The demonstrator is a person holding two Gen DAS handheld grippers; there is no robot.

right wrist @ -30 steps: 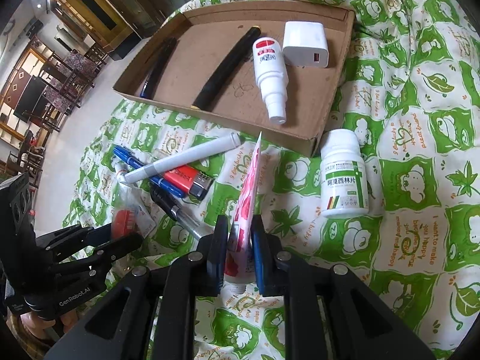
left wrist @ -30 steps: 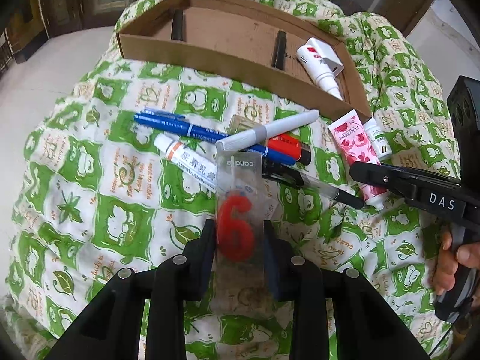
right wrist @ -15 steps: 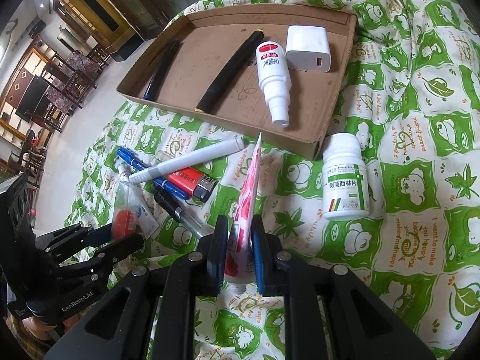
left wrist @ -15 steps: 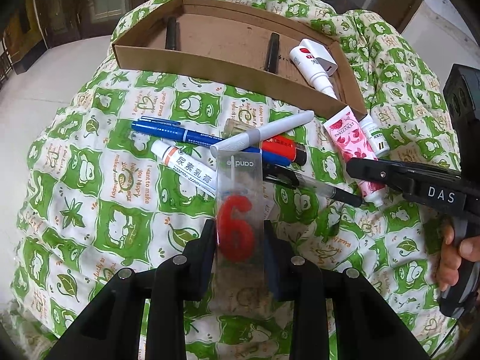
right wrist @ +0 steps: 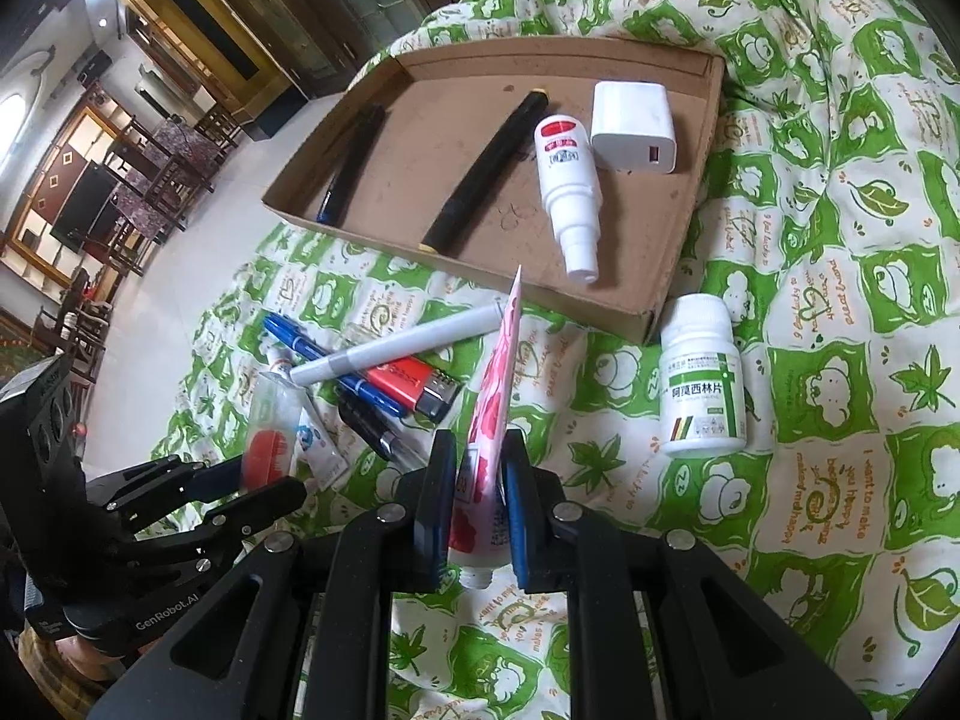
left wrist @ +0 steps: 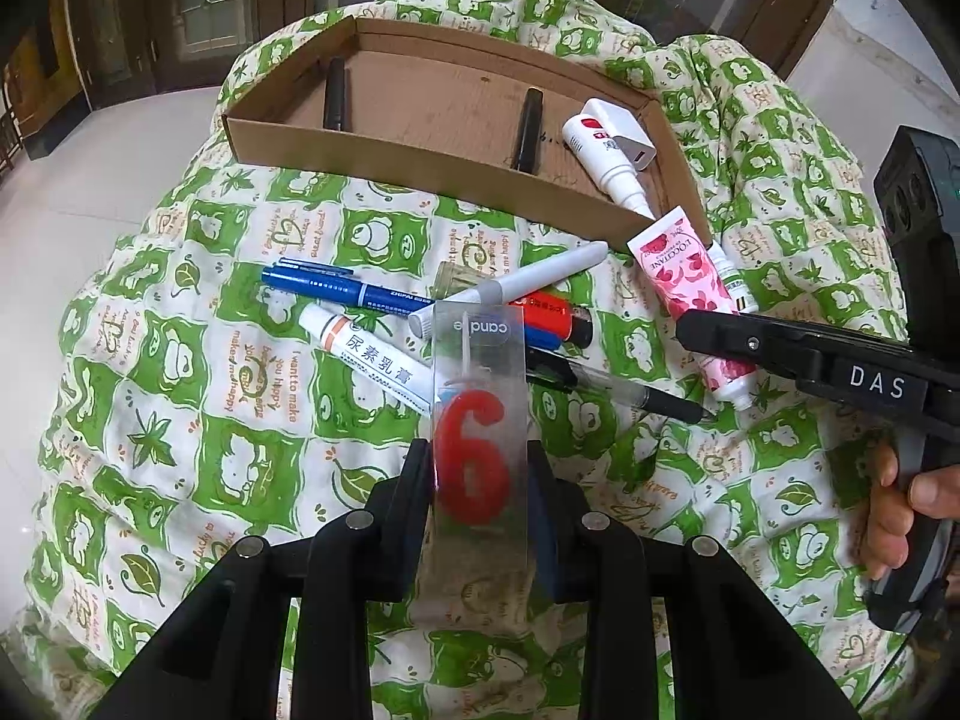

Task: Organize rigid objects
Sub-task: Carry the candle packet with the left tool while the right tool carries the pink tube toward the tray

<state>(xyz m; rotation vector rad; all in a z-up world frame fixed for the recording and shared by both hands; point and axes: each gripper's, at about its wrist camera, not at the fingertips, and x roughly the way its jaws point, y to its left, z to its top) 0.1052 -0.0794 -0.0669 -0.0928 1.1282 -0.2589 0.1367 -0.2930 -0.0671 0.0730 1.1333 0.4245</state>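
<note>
Closest in, two things are already picked up and held clear of the green-and-white cloth (left wrist: pixel 180 372). The left gripper (left wrist: pixel 480 480) has its fingers closed narrowly on a clear candle packet (left wrist: pixel 480 420) with a red "6" inside, gripped by its side edges. The right gripper (right wrist: pixel 477 474) is clamped nearly shut on the lower end of a pink floral hand cream tube (right wrist: pixel 495 372), which is held edge-on with its flat crimped end pointing up toward the box.

Just past the fingers, a loose pile is still left on the cloth: a blue pen (left wrist: pixel 348 291), a white marker (left wrist: pixel 510 294), a red lighter (left wrist: pixel 543 315), a white ointment tube (left wrist: pixel 366 360) and a black-tipped clear pen (left wrist: pixel 606 387), all crossed over each other. A small clear glass thing is tucked under the marker, can't really be made out. Off to the right, a white pill bottle (right wrist: pixel 702 378) is lying just beside the box's near corner, outside it.

Further back, the cardboard tray (right wrist: pixel 678 276) has four items sorted into it so far: a dark pen (right wrist: pixel 351 165) near the left wall, a long black stick-like thing (right wrist: pixel 480 174) in the middle, a white spray bottle (right wrist: pixel 567 186) and a white charger block (right wrist: pixel 630 126) at the right, the last two touching or very nearly.

So roughly a third done, as it looks. Four are boxed, two are in hand and presumably headed for the tray, and at least six are left to be collected. Plenty of bare cardboard is left between the two dark sticks, so room shouldn't be a problem.
</note>
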